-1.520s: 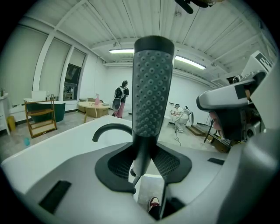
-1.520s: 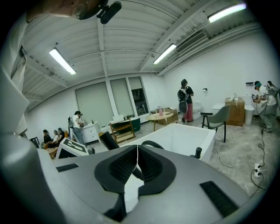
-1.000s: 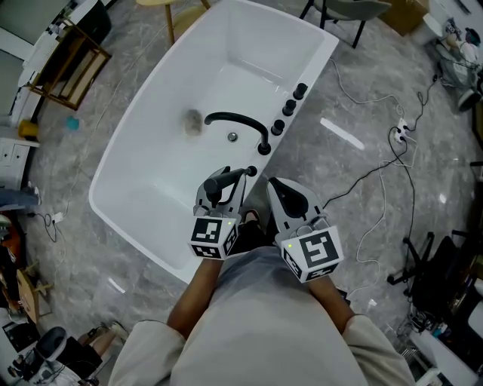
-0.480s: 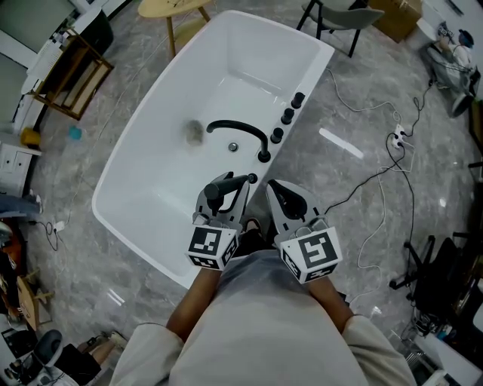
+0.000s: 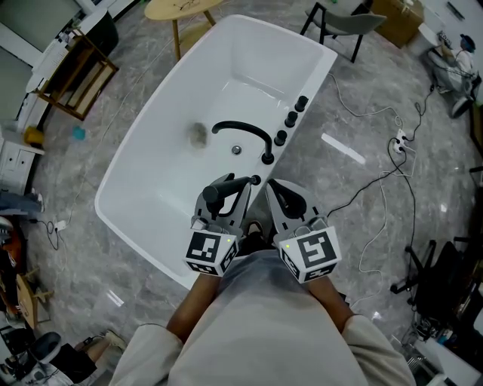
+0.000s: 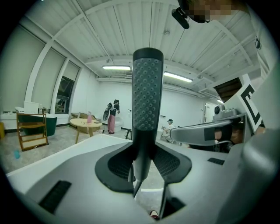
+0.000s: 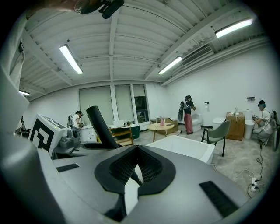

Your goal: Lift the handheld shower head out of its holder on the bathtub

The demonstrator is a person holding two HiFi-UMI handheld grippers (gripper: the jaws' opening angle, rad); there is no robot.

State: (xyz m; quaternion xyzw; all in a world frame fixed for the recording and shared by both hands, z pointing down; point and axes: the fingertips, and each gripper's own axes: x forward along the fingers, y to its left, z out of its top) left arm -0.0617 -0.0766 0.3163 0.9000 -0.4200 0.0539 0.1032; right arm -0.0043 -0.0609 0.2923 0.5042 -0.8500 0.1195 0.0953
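The black handheld shower head (image 5: 223, 188) lies across my left gripper (image 5: 224, 197), which is shut on its handle, over the white bathtub's (image 5: 143, 181) near right rim. In the left gripper view the shower head (image 6: 147, 96) stands upright between the pads, its dotted face toward the camera. Its small black holder (image 5: 256, 180) sits on the rim just beyond the head's tip. My right gripper (image 5: 284, 197) hangs beside the left one, jaws together with nothing between them. From the right gripper (image 7: 133, 168) view the shower head (image 7: 99, 126) shows as a dark bar at the left.
A black curved spout (image 5: 243, 133) and three black knobs (image 5: 290, 119) line the tub's right rim. Cables and a power strip (image 5: 400, 143) lie on the grey floor at the right. A round table (image 5: 181, 9), a chair (image 5: 339, 22) and a wooden rack (image 5: 75, 71) stand beyond the tub.
My left gripper has risen toward the camera with the shower head in it. The right gripper has hardly moved.
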